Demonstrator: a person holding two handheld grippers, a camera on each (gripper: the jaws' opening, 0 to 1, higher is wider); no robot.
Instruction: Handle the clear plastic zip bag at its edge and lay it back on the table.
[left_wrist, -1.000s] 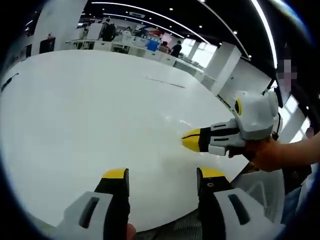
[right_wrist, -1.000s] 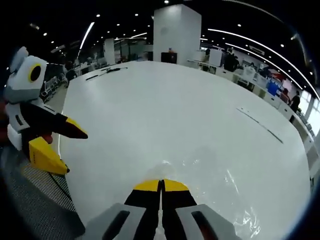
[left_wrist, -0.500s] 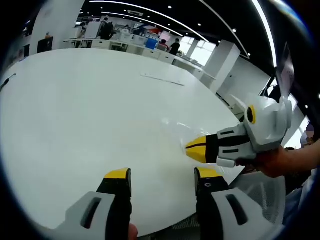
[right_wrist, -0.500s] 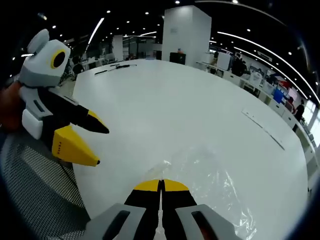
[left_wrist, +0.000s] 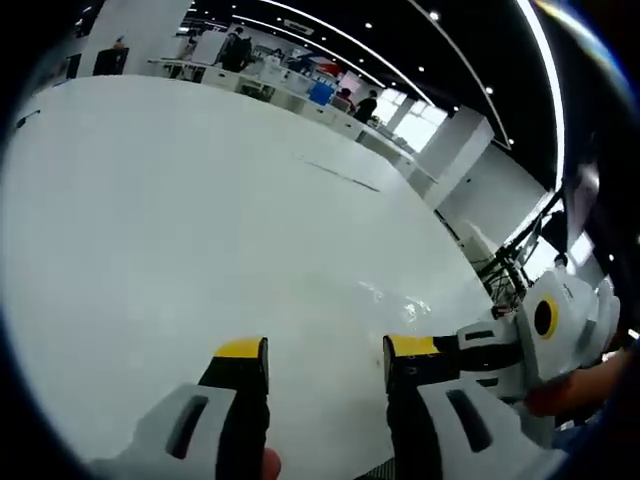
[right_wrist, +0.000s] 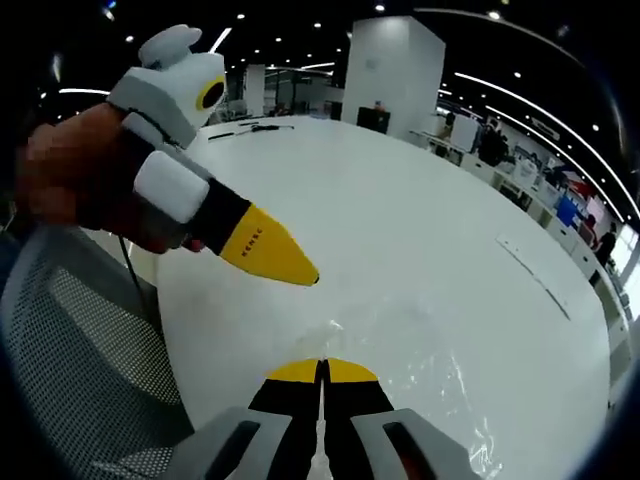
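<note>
**A:** Where do you have the clear plastic zip bag (right_wrist: 420, 345) right now?

**B:** Your right gripper (right_wrist: 322, 372) has its jaws pressed together on the bag's near edge. The film spreads away from the tips over the white table (right_wrist: 420, 230), crinkled, close to the table's near rim. From the left gripper view you catch it as a faint glint (left_wrist: 395, 298) on the tabletop, just beyond the yellow tips.

**A:** And the other one?

**B:** Your left gripper (left_wrist: 325, 352) has its jaws spread apart with nothing between them. In the right gripper view it hovers just above the bag's edge, yellow tip pointing down toward the film.

**A:** What can go wrong?

**B:** Three things, I'd judge. The film is thin and slick, so a pinch this close to the edge may slip if you tug. It sits near the table's rim with a mesh chair (right_wrist: 80, 350) below, so if you let go while pulling toward yourself, the bag may slide off. And the two grippers are close; bringing the left in may knock the right or crumple the film instead of laying it flat.
</note>
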